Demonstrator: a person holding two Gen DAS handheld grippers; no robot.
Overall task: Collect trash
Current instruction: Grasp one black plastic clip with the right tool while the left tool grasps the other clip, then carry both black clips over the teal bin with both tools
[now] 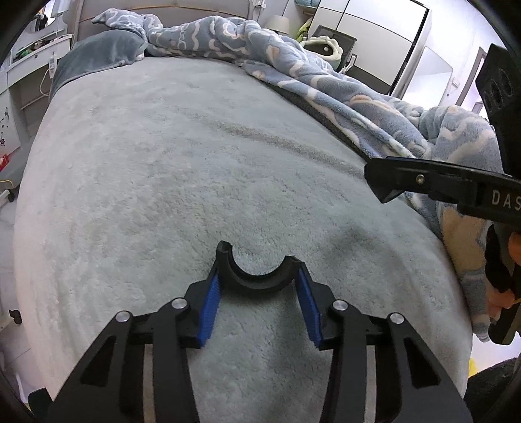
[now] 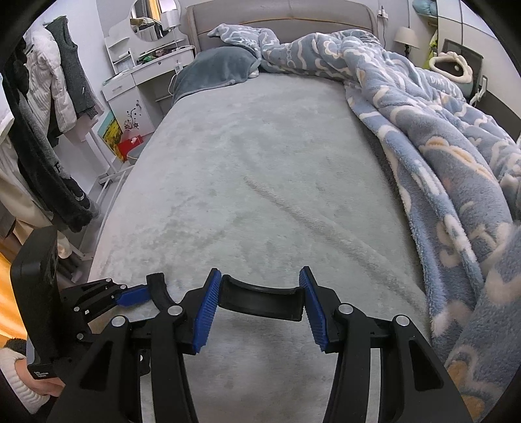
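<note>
Left gripper [image 1: 259,301]: fingers spread apart, blue pads [image 1: 208,312] facing each other, nothing between them. It hovers low over the near end of the bed [image 1: 182,156], which is covered by a pale grey plush sheet.

Right gripper [image 2: 260,306]: fingers likewise apart, nothing clamped; blue pads [image 2: 205,312] exposed. It is also over the bed's near end, just right of the left gripper (the left one shows at the lower left edge of the right wrist view).

Trash: no item can be made out on the bed surface or on the visible floor in either view; cannot tell where it lies.

Blue cloud-print blanket [image 2: 439,136] bunched along the bed's right side and up to the headboard [image 2: 280,19]. Dark grey pillow [image 2: 215,68] at head, left. Clothes on a rack [image 2: 58,81] left of bed; white dresser [image 2: 136,78] beyond.
</note>
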